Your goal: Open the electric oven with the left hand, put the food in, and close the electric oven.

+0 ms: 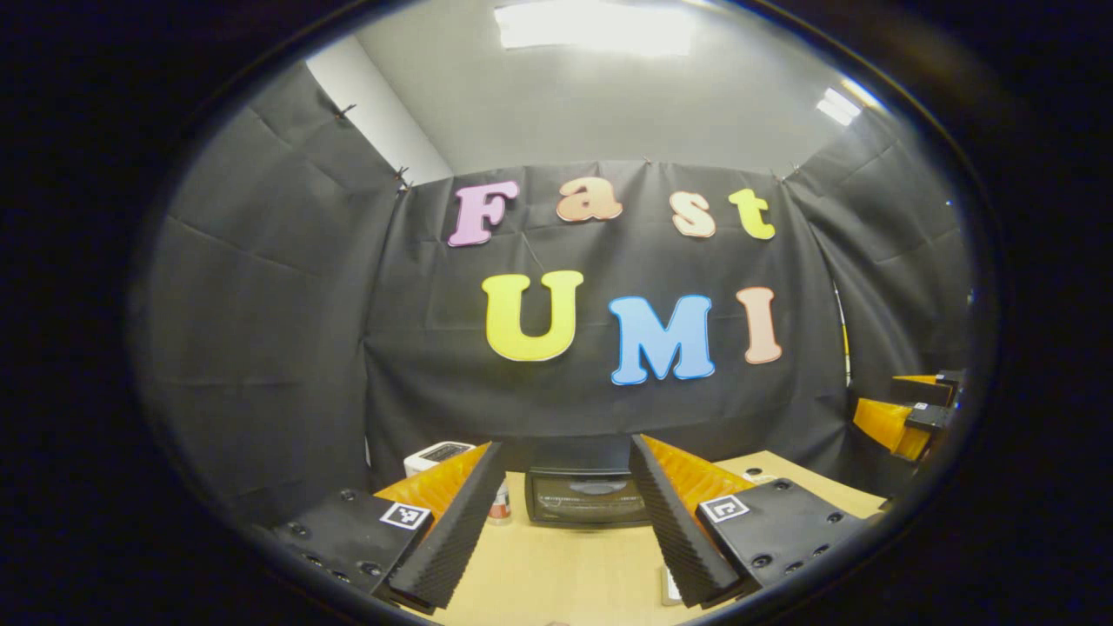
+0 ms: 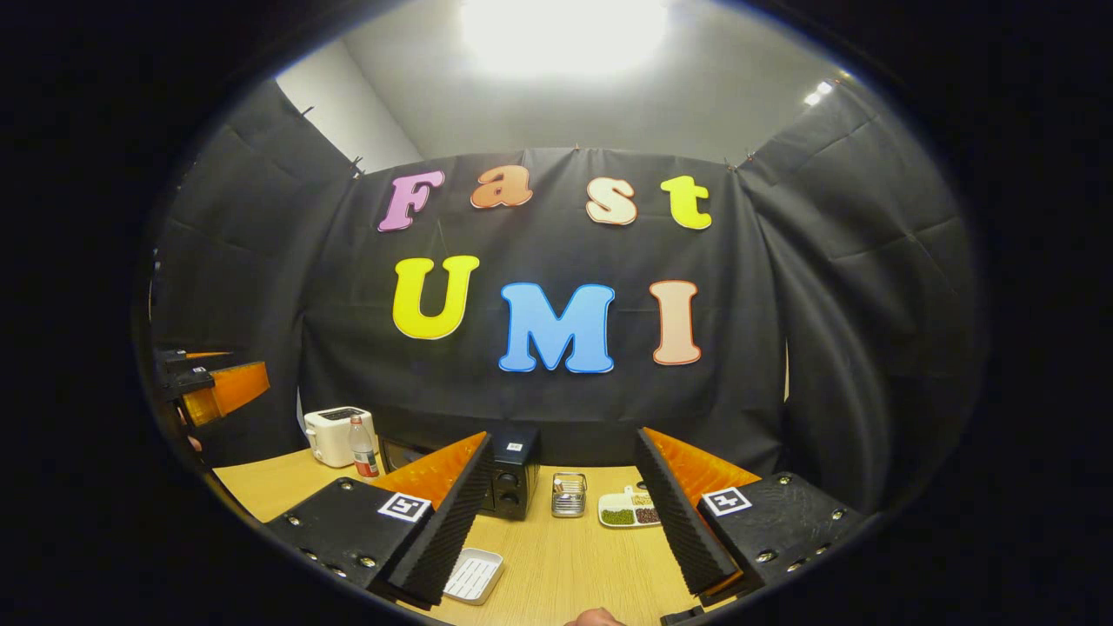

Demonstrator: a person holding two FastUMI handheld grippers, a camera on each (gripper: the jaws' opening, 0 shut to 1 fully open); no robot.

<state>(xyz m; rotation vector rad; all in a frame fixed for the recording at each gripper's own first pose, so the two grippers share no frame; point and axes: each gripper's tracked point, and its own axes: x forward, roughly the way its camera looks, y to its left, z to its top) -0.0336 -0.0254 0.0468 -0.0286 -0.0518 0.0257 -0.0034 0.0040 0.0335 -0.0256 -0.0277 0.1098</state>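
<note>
The black electric oven [image 1: 587, 497] stands at the back of the wooden table with its glass door shut, straight ahead between my left gripper's fingers. My left gripper [image 1: 565, 445] is open, holds nothing, and hangs well short of the oven. In the right gripper view the oven [image 2: 515, 480] is partly hidden behind one finger. My right gripper [image 2: 563, 436] is also open and holds nothing. A white rectangular tray [image 2: 474, 576] lies on the table below it; I cannot make out its contents. Each gripper shows at the other view's edge: the right gripper [image 1: 904, 419] and the left gripper [image 2: 213, 387].
A white toaster [image 2: 335, 433] and a small bottle [image 2: 363, 448] stand left of the oven. To the oven's right are a small metal basket [image 2: 569, 494] and a white divided dish [image 2: 630, 509] of green and brown bits. The wooden table [image 2: 565, 565] runs to the black cloth walls.
</note>
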